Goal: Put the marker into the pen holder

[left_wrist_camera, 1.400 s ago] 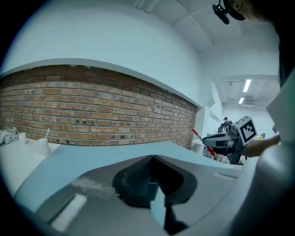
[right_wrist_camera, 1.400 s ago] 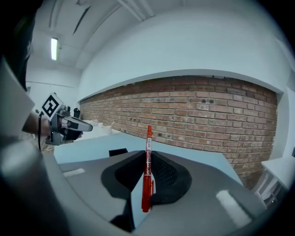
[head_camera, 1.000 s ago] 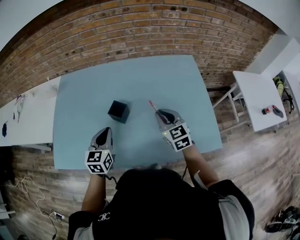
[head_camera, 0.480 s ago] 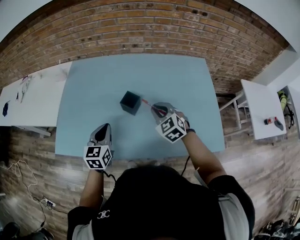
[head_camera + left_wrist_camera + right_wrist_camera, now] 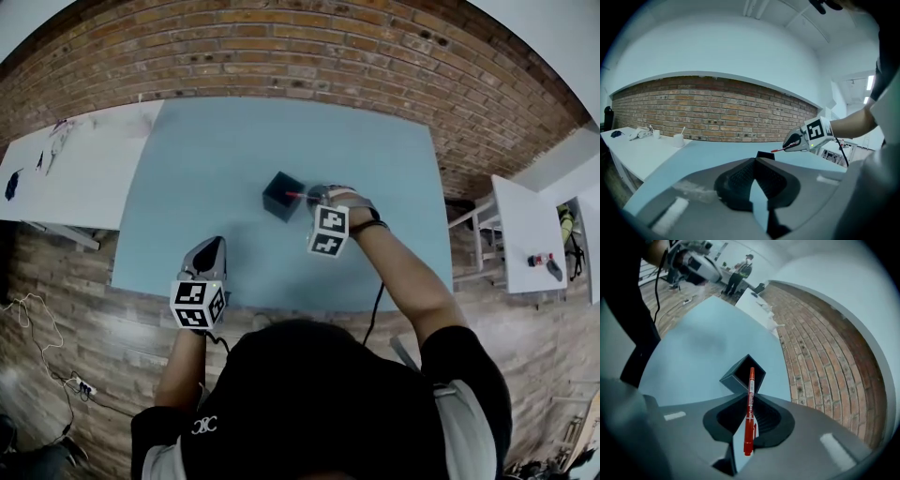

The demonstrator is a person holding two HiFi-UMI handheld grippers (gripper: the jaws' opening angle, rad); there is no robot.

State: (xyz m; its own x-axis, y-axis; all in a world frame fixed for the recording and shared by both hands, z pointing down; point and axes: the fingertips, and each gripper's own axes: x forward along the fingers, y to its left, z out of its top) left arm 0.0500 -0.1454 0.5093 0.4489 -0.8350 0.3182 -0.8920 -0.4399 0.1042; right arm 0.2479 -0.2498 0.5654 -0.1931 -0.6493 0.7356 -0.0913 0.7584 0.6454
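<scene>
Step in hand: the approach to the drop. As I judge it, the marker is at the pen holder but not yet inside.
Right tongs [image 5: 749, 416]: clamped on the red marker [image 5: 749, 408] around its rear half. The front half sticks out toward 12 o'clock in the right gripper view.
Marker: in the air, its tip about over the near rim of the pen holder [image 5: 283, 196]. In the head view it points toward 9 o'clock from the tongs. The left gripper view shows it lying closer to level than upright.
Pen holder: dark, square and open-topped. It stands on the blue table [image 5: 206, 159], just at 9 o'clock of the right tongs.
Left tongs [image 5: 208, 253]: together, with nothing between them. They are well apart from the holder at its 7 o'clock, over the table's near edge.
Next move: probably tilt the marker steeper so the tip aims down into the mouth. Then lower it inside, and only then let the tongs part.
</scene>
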